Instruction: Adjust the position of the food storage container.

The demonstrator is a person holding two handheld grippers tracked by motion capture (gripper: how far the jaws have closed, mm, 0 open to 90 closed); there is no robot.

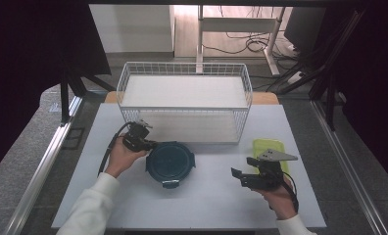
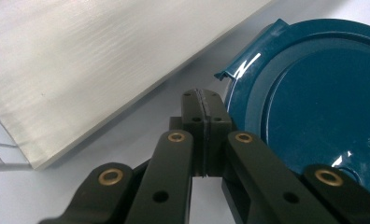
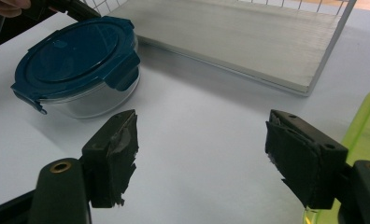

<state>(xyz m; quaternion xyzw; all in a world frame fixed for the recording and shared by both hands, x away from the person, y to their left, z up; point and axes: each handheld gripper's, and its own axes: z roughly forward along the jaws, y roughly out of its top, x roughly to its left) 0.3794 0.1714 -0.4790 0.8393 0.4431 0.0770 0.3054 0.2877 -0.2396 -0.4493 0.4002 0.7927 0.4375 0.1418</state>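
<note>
left claw (image 2: 202,105) | pressed together, empty | blue-lidded container (image 2: 314,102) just beside, right

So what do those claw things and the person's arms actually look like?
Both claws, left and right, are black, with linked bars on brass-coloured pivots and dark pads. A black cable trails from each. The right carries a grey three-cornered plate. The sleeves are white.

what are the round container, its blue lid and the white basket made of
Container: looks like clear glass, thick see-through wall, though it could be plastic.
Lid: dark blue plastic, glossy, with moulded snap flaps.
Basket: thin white coated wire in an open grid.
</note>
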